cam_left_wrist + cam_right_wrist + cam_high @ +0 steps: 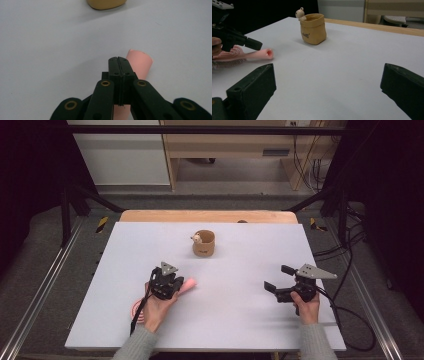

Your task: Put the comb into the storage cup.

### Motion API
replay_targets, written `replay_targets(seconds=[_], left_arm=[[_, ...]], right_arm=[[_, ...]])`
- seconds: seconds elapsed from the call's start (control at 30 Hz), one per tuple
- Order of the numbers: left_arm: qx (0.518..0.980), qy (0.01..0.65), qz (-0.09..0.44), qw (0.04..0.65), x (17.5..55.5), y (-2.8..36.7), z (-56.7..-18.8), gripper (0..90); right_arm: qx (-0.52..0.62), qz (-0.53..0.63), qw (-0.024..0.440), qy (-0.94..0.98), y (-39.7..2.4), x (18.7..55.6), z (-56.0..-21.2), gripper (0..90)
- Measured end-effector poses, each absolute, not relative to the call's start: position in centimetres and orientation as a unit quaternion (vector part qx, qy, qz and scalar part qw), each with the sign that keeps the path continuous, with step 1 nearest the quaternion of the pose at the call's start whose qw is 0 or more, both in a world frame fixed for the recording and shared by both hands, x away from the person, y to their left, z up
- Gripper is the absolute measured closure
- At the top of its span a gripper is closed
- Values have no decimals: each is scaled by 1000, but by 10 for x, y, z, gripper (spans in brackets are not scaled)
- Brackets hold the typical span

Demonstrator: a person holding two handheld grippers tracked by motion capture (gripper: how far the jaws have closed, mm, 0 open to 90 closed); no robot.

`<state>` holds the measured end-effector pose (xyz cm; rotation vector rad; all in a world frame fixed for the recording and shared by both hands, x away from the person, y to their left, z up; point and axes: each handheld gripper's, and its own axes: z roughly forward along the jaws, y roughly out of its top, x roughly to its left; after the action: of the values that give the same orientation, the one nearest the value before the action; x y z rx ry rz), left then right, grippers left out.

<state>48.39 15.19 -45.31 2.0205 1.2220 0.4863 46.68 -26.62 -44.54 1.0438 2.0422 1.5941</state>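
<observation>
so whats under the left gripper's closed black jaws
A pink brush handle lies on the white table beneath the shut left gripper, its rounded end poking out past the jaw tips. The black jaws cover the rest of the handle.

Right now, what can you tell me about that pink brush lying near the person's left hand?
The pink hairbrush lies flat on the white table, and looks like plastic. Its round, hollow-ended handle points toward the tan bear cup, with bare table between them. The bristled head sits by the person's left hand. The left hand-held gripper, jaws shut, hovers above the handle; whether it touches is unclear.
</observation>
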Motion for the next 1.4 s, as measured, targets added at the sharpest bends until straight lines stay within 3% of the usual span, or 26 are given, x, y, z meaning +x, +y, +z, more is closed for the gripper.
replay_targets(seconds=[1.4], left_arm=[[821,422,153,352,457,152,-456,896]], right_arm=[[367,563,173,720,-267,467,-445,4]])
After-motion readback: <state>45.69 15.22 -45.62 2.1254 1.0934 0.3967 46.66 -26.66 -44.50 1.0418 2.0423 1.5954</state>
